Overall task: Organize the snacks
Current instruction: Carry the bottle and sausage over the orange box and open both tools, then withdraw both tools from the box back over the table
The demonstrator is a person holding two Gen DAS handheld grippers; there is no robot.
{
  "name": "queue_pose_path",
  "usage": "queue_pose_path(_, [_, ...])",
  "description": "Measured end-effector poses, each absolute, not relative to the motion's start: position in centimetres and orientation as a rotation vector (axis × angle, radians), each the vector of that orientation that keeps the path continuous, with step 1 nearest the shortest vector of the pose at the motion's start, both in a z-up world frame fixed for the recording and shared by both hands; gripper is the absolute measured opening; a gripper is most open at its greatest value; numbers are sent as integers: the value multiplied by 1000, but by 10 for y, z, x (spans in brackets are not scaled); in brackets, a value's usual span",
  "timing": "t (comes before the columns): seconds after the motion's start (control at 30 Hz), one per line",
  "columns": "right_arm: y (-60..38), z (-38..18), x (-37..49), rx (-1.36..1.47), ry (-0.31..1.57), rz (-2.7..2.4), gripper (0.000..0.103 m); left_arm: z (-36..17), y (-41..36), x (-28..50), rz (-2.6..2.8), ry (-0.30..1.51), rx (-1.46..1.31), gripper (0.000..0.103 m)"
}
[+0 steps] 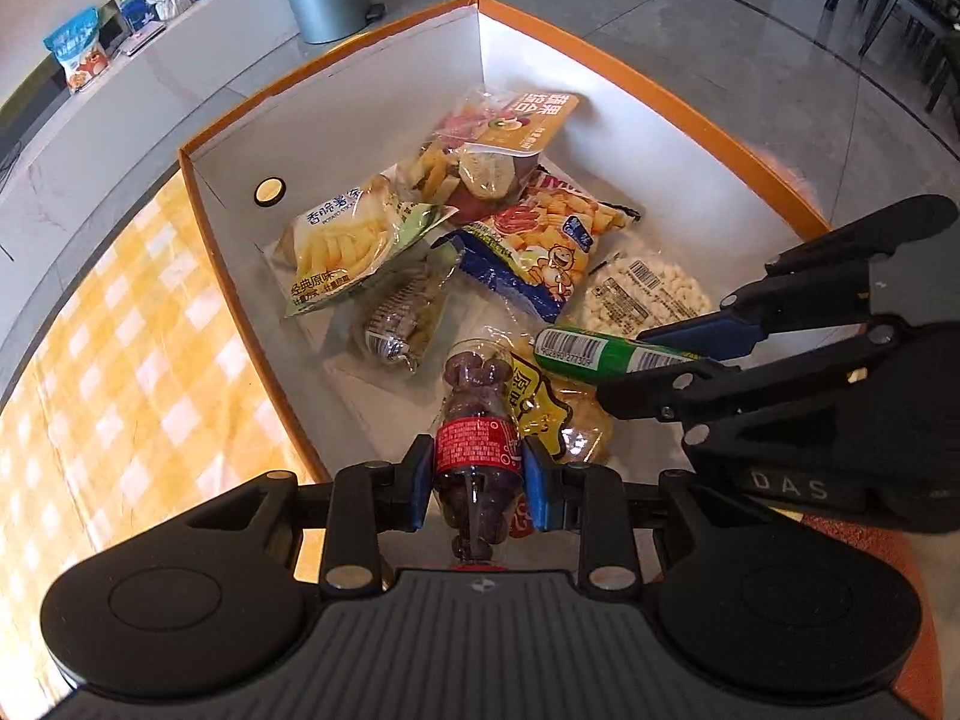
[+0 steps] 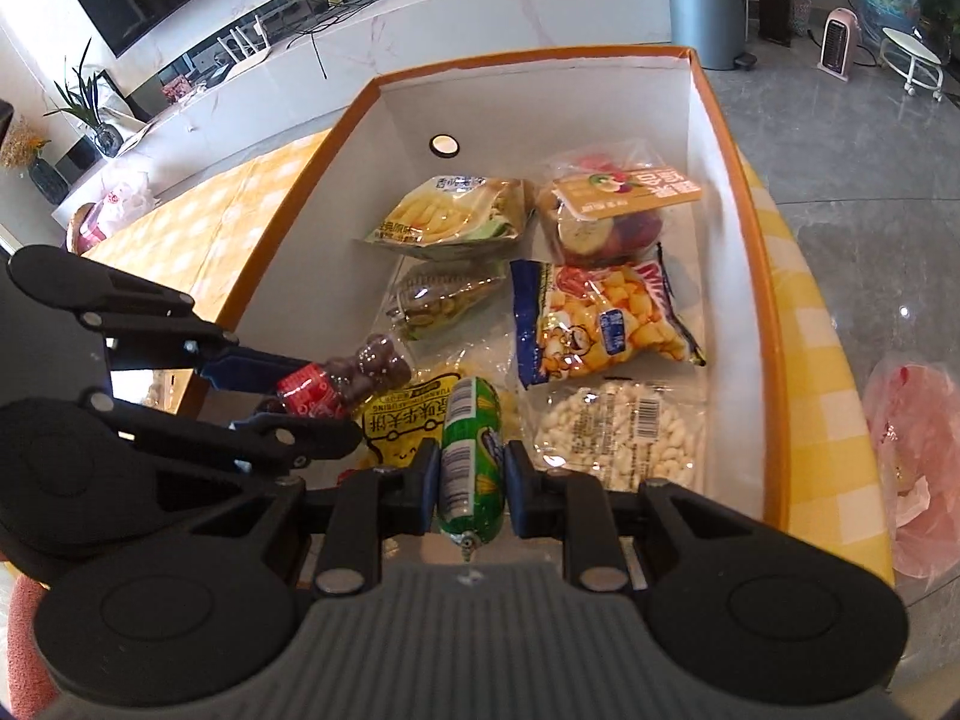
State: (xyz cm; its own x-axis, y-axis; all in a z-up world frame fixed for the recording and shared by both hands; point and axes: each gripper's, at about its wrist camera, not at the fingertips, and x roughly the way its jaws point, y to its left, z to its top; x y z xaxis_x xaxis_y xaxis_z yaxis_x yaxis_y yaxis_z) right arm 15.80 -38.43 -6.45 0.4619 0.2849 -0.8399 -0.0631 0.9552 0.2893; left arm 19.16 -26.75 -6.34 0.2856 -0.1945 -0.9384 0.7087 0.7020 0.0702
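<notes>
An orange-rimmed white box (image 1: pixel 372 120) holds several snack bags. My left gripper (image 1: pixel 478 483) is shut on a small cola-shaped candy bottle (image 1: pixel 477 426) with a red label, held over the box's near end. My right gripper (image 2: pixel 470 480) is shut on a green sausage stick (image 2: pixel 471 450), above a yellow cracker bag (image 2: pixel 399 426). The right gripper (image 1: pixel 678 360) enters the left wrist view from the right with the sausage (image 1: pixel 600 351). The left gripper (image 2: pixel 300 396) and bottle (image 2: pixel 342 378) show at left in the right wrist view.
In the box lie a fries bag (image 1: pixel 348 240), a dried-fruit bag (image 1: pixel 486 144), a blue puff-snack bag (image 1: pixel 540 246), a white-pellet bag (image 1: pixel 642 294) and a clear bag (image 1: pixel 402 318). The box stands on a yellow checked tablecloth (image 1: pixel 120 372). A pink plastic bag (image 2: pixel 912 450) lies right of the box.
</notes>
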Motion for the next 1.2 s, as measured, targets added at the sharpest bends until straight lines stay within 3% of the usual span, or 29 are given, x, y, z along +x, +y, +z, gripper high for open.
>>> queue_pose_path(0.3, [-387, -64, 159, 271, 1075, 212, 21, -51, -254, 195, -664, 1115, 430, 51])
queue_pose_path(0.83, [-338, -73, 169, 278, 1100, 264, 21, -8, -175, 166, -534, 909, 199, 53])
queue_pose_path(0.93, [-329, -75, 171, 260, 1118, 259, 24, -9, -164, 163, -505, 907, 197, 56])
queue_pose_path(1.03, [-323, -72, 170, 233, 1115, 246, 38, -10, -152, 160, -492, 918, 182, 56])
queue_pose_path(1.2, [-315, -57, 161, 164, 1073, 225, 39, -6, -130, 146, -457, 894, 157, 56])
